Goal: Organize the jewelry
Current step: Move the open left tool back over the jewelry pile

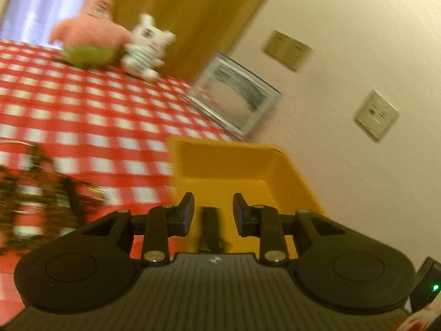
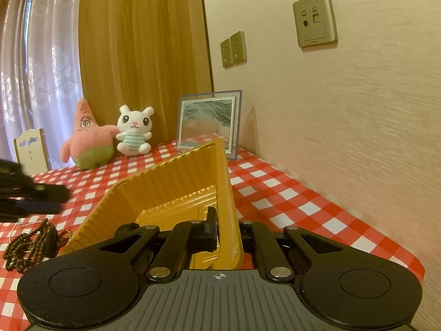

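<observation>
The right tool clamps the yellow tray's rim, tilting it toward the beaded necklaces; the left tool gapes empty.

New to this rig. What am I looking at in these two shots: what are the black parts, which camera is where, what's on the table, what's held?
There is no robot here: a person holds a two-finger claw in each hand, and each claw carries a fisheye camera looking forward along its fingers. The black parts at the bottom of each picture are that claw's own linkages.

In the right wrist view, the right claw is shut on the wall of a tilted yellow tray. The left claw enters from the left, above dark bead jewelry.

The left wrist view is motion-blurred. The left claw is open and holds nothing, with the tray just ahead.

On the red checked tablecloth there are also two plush toys and a framed mirror.
</observation>
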`<action>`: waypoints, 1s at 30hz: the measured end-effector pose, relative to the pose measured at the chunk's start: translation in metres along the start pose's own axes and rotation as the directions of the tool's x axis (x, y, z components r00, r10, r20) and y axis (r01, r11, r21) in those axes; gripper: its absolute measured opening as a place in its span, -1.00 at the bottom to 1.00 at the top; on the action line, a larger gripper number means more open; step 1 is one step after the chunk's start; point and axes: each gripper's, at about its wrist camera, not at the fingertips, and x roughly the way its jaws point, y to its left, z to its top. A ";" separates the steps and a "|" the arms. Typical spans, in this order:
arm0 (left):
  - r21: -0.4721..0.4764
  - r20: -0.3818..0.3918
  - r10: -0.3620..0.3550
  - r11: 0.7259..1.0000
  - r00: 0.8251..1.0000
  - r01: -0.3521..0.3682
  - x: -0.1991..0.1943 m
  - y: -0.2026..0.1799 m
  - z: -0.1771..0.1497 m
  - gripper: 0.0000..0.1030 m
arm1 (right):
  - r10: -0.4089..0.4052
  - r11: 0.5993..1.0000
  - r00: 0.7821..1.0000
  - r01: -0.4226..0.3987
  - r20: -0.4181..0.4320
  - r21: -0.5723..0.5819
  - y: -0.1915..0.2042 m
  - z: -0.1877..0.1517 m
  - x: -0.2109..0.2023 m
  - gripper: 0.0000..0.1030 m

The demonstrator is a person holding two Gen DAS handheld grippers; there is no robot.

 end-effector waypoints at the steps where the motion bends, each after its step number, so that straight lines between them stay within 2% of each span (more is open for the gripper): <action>1: -0.003 0.011 0.021 1.000 1.000 -0.021 -0.006 0.005 0.001 -0.49 | 0.001 1.000 1.000 -0.001 0.000 0.001 0.000 0.000 0.000 -0.89; 5: -0.023 0.041 0.125 0.992 0.991 -0.125 -0.034 0.037 0.001 -0.49 | 0.000 1.000 1.000 0.000 0.002 0.003 0.000 0.000 0.000 -0.89; 8: -0.026 0.048 0.211 0.977 0.976 -0.210 -0.050 0.056 -0.003 -0.49 | -0.001 1.000 1.000 0.001 0.003 0.001 0.000 0.000 0.000 -0.89; 14: -0.017 0.037 0.319 0.948 0.947 -0.318 -0.069 0.081 -0.019 -0.49 | -0.008 1.000 1.000 0.008 0.002 -0.006 -0.001 0.000 0.000 -0.89; 18: 0.032 0.024 0.357 0.933 0.934 -0.358 -0.070 0.085 -0.031 -0.49 | -0.008 1.000 1.000 0.008 0.002 -0.010 0.000 -0.001 -0.001 -0.89; 23: 0.095 0.031 0.378 0.920 0.925 -0.379 -0.067 0.082 -0.039 -0.49 | -0.011 1.000 1.000 0.011 0.000 -0.011 -0.001 -0.002 -0.001 -0.89; 30: 0.136 0.021 0.360 0.923 0.933 -0.360 -0.058 0.075 -0.042 -0.49 | -0.012 1.000 1.000 0.012 -0.002 -0.012 -0.001 -0.002 0.000 -0.89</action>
